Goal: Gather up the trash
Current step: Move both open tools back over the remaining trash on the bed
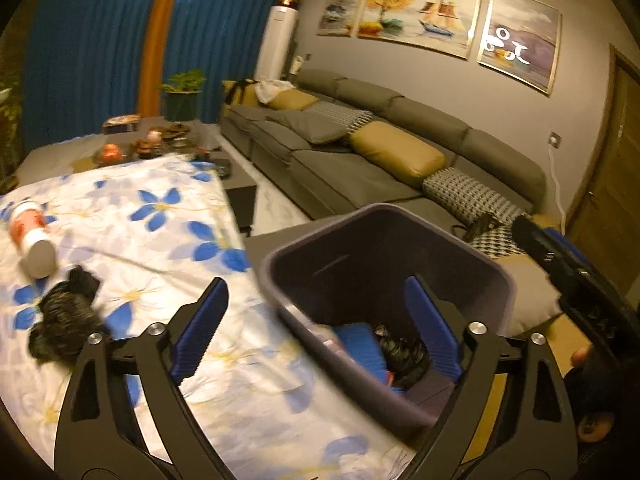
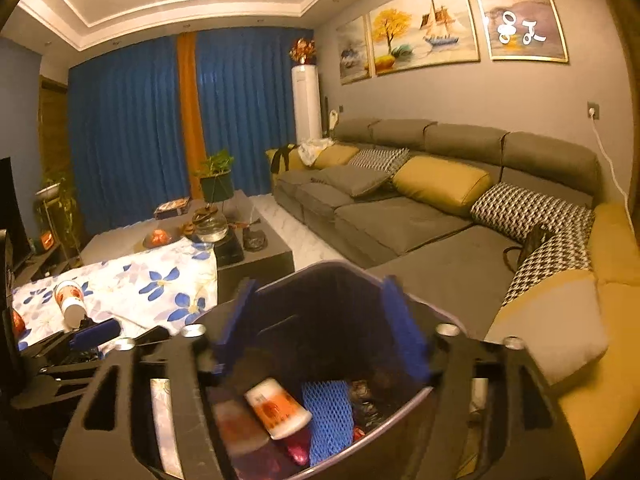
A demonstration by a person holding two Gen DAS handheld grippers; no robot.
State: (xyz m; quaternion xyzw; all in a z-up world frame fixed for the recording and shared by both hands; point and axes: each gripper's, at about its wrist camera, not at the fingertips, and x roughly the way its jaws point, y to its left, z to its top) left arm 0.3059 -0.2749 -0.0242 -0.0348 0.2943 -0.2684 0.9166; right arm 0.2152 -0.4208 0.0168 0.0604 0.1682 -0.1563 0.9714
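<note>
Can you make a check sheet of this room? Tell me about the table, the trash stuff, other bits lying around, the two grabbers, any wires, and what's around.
Surface: flowered cloth over a low table.
Job's things: bin holds a cup, blue net and dark wrappers. Another cup and a black bag lie on the cloth.
Clutter: fruit dish, glass bowl.
Grippers: left gripper open, empty, by the bin's rim. Right gripper open over the bin, empty.
Cables: white cord from a wall socket.
Surroundings: grey sofa, blue curtains, paintings, plant.
</note>
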